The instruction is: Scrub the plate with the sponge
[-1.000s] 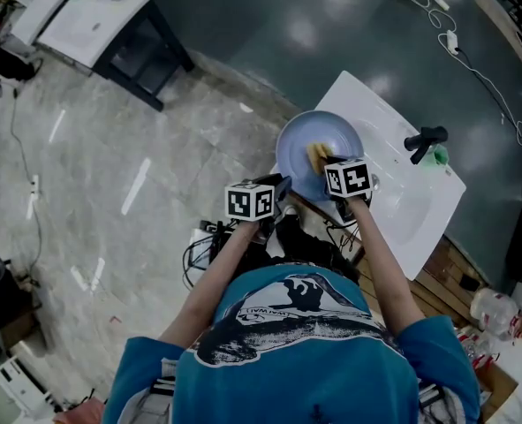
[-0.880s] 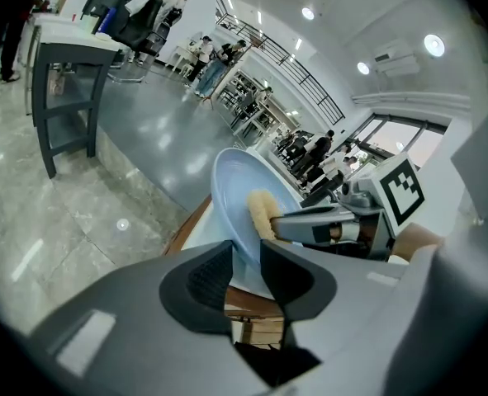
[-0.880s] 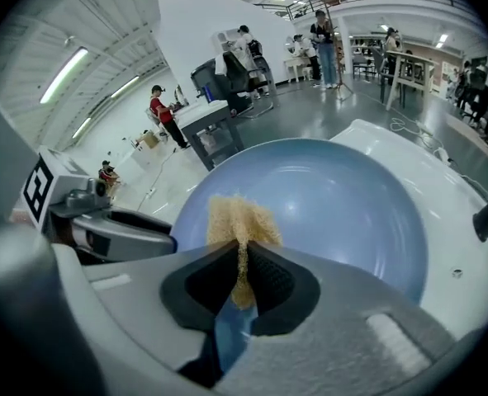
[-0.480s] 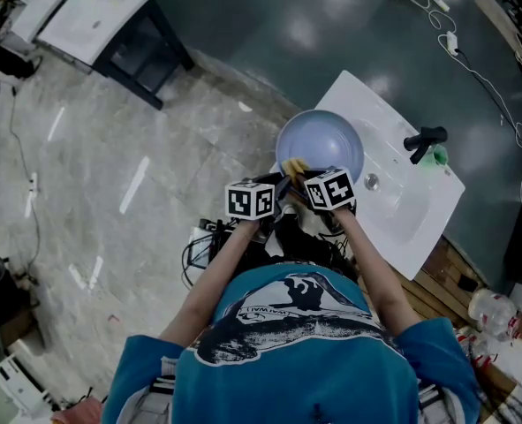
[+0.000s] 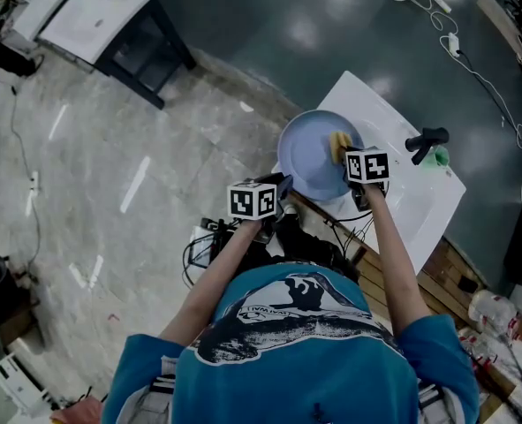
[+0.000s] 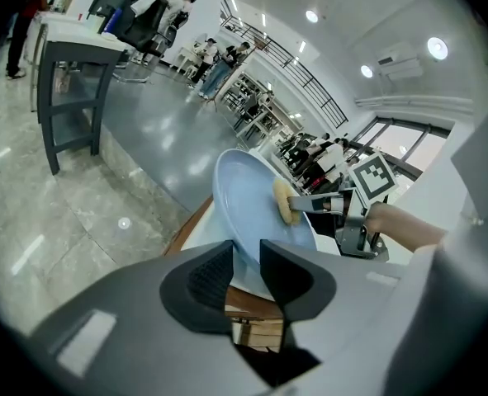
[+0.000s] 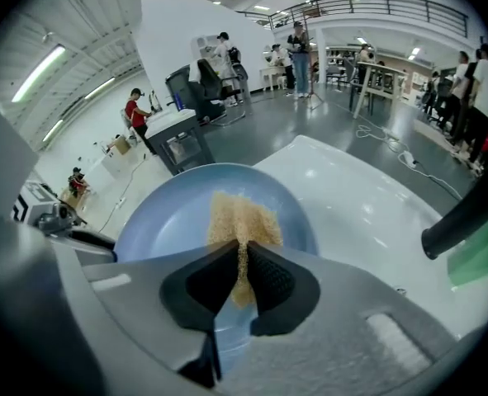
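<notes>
The hard, maybe slippery plate (image 6: 248,192) is being pinched at its rim by the left gripper (image 6: 245,261), the squashy sponge (image 7: 242,219) by the right gripper (image 7: 243,264).

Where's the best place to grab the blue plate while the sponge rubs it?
Its thin rim nearest the person, from the left, a jaw on each face, as the left gripper does. The plate is tilted and the sponge works the opposite side.
</notes>
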{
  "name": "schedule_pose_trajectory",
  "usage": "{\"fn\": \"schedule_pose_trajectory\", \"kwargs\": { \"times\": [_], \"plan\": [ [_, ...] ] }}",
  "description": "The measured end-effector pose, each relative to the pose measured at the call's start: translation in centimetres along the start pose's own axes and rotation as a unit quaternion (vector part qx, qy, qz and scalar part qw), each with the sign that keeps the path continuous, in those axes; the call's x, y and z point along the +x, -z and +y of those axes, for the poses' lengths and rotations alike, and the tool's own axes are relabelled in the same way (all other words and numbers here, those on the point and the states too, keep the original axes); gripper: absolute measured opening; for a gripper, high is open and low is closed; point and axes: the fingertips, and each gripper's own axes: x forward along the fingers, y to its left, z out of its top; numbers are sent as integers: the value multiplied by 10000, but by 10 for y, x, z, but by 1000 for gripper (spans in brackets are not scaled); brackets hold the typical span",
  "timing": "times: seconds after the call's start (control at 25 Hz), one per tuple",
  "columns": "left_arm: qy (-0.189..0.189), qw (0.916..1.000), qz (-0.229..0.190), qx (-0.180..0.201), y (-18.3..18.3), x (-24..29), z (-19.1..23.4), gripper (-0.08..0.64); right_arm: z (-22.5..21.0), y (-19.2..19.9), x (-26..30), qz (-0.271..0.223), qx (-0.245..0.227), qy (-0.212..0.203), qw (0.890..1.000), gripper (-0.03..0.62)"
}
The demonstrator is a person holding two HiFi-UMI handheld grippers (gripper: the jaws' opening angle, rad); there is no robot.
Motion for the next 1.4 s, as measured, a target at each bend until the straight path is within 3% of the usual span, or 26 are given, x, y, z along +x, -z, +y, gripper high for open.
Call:
{"fn": "schedule_pose_trajectory", "kwargs": {
  "times": [0.12, 0.28, 0.64, 1.04, 1.4],
  "plan": [
    [-4, 10000, -8, -42, 0, 0, 0, 117, -23, 0, -1, 32, 135, 197, 9997, 32],
    [-27, 10000, -9, -54, -1, 0, 0, 114, -24, 5, -1, 44, 330, 111, 9994, 31],
    [-11, 10000, 21, -48, -1, 1, 1, 112, 17, 45, -10, 424, -486, 133, 9978, 32],
    [33, 10000, 76, 15, -2, 2, 0, 114, 107, 63, -1, 575, -554, -823, 9934, 32],
    [45, 9997, 93, 225, -6, 1, 3, 120, 128, 52, 10, 519, -619, -860, 9930, 32]
  ]
}}
